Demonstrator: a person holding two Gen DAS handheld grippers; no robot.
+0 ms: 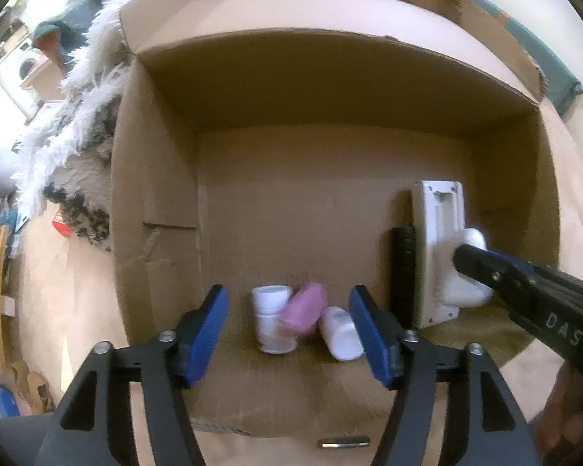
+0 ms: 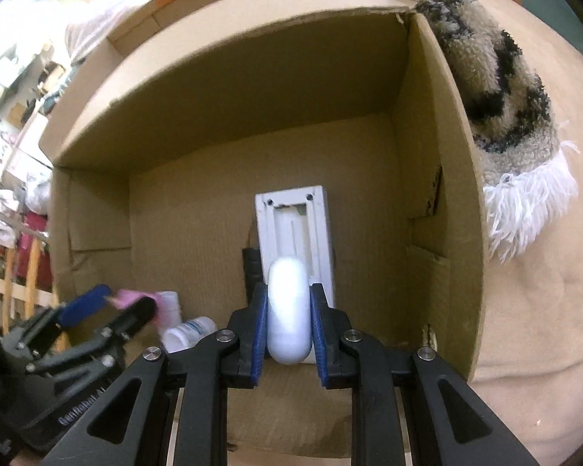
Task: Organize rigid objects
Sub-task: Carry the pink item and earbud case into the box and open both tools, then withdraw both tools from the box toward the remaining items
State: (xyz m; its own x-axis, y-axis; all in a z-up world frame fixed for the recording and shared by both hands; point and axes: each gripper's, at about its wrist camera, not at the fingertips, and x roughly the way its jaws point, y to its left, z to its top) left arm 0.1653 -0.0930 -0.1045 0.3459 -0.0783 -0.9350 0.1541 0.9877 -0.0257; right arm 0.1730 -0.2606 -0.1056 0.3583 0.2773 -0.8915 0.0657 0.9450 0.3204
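Right gripper (image 2: 288, 328) clamping a white oval bottle (image 2: 287, 310) inside the cardboard box (image 2: 229, 89) (beside a white panel (image 2: 295, 233)), left gripper (image 1: 289, 336) hanging wide open above small bottles (image 1: 303, 318).

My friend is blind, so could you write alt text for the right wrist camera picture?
The right gripper clamps a smooth white oblong plastic object inside a brown cardboard box, over a white rectangular plastic casing. At lower left, the left gripper hovers open near small white bottles.

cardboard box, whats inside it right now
Inside the brown cardboard box: a white plastic cup, pink bottle, white lying bottle, flat white rectangular device, a black object beside it. The right gripper grips a white oval piece, hiding what's beneath.
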